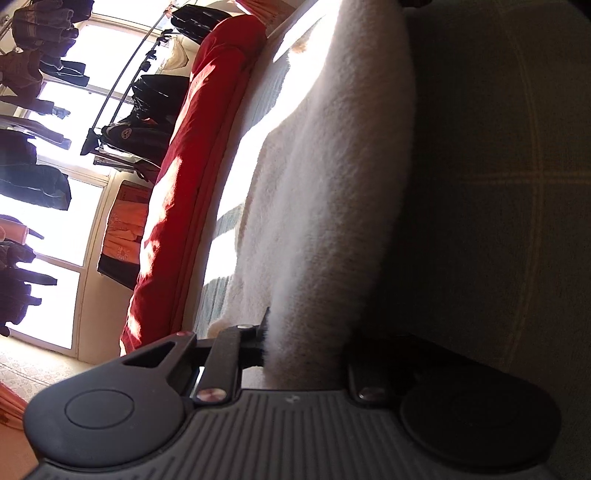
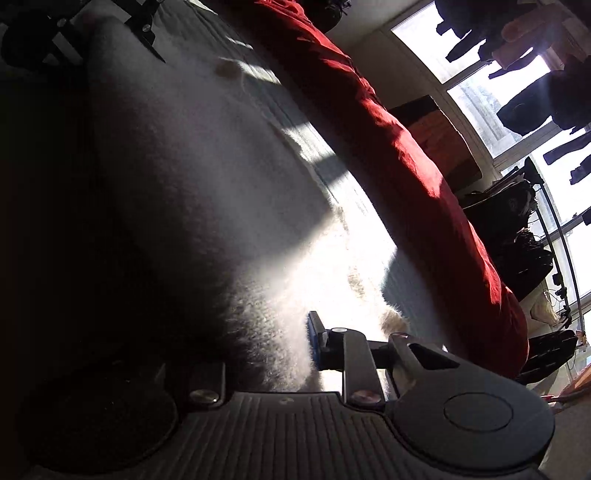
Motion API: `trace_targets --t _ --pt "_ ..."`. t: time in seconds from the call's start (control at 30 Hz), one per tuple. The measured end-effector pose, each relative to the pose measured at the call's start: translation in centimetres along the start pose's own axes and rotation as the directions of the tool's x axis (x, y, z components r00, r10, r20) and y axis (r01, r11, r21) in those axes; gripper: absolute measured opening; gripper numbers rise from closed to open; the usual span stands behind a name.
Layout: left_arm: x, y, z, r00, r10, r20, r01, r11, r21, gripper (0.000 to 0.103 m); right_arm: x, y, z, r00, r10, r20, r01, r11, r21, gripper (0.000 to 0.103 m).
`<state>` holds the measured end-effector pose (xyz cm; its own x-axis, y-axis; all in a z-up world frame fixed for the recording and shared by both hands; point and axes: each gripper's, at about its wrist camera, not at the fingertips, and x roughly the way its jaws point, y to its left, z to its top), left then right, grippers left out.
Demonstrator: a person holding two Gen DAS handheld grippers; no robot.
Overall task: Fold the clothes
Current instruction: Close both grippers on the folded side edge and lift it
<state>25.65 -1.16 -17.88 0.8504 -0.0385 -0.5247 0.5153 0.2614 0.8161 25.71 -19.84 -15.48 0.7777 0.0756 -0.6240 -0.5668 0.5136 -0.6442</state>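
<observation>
A white fluffy garment lies stretched lengthwise over the bed. In the left wrist view it runs from the top of the frame down into my left gripper, which is shut on its near end. One black pad presses its sunlit side; the other finger is lost in shadow. In the right wrist view the same garment comes into my right gripper, shut on it, with the blue pad against the fleece. My left gripper shows dark at the garment's far end.
The bed cover is grey-green with faint checks, mostly in shadow. A red blanket roll lies along the bed's window side. Beyond it stand a rack with dark bags and bright windows with hanging clothes.
</observation>
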Motion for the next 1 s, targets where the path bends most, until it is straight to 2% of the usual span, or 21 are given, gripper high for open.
trace_targets --t 0.23,0.43,0.6,0.67,0.93,1.0 --pt "-4.1 0.1 0.7 0.999 -0.024 0.031 0.024 1.000 -0.014 0.014 -3.7 -1.6 -0.1 0.997 0.075 -0.019 -0.074 0.997 0.019 0.020" --pt "-9.1 -1.5 1.1 0.997 -0.067 0.041 0.067 0.998 -0.005 0.015 -8.2 -0.3 -1.6 0.987 0.147 -0.063 -0.148 0.989 -0.005 0.020" --pt "-12.6 -3.1 1.2 0.994 -0.090 0.054 0.090 0.996 0.006 0.016 -10.7 0.6 -3.0 0.975 0.204 -0.091 -0.201 0.979 0.046 0.021" --pt "-13.3 -4.0 1.3 0.994 -0.094 0.056 0.093 0.996 0.016 0.017 -11.4 0.9 -3.6 0.968 0.228 -0.103 -0.222 0.973 0.070 0.021" --pt "-14.7 -5.8 1.2 0.991 -0.125 0.047 0.128 0.990 -0.054 0.016 -12.7 2.0 -4.9 0.950 0.283 -0.131 -0.261 0.952 0.161 0.021" --pt "-14.8 -5.9 1.0 0.989 -0.145 0.031 0.147 0.985 -0.085 0.021 -12.9 2.3 -4.9 0.945 0.296 -0.139 -0.270 0.947 0.176 0.023"
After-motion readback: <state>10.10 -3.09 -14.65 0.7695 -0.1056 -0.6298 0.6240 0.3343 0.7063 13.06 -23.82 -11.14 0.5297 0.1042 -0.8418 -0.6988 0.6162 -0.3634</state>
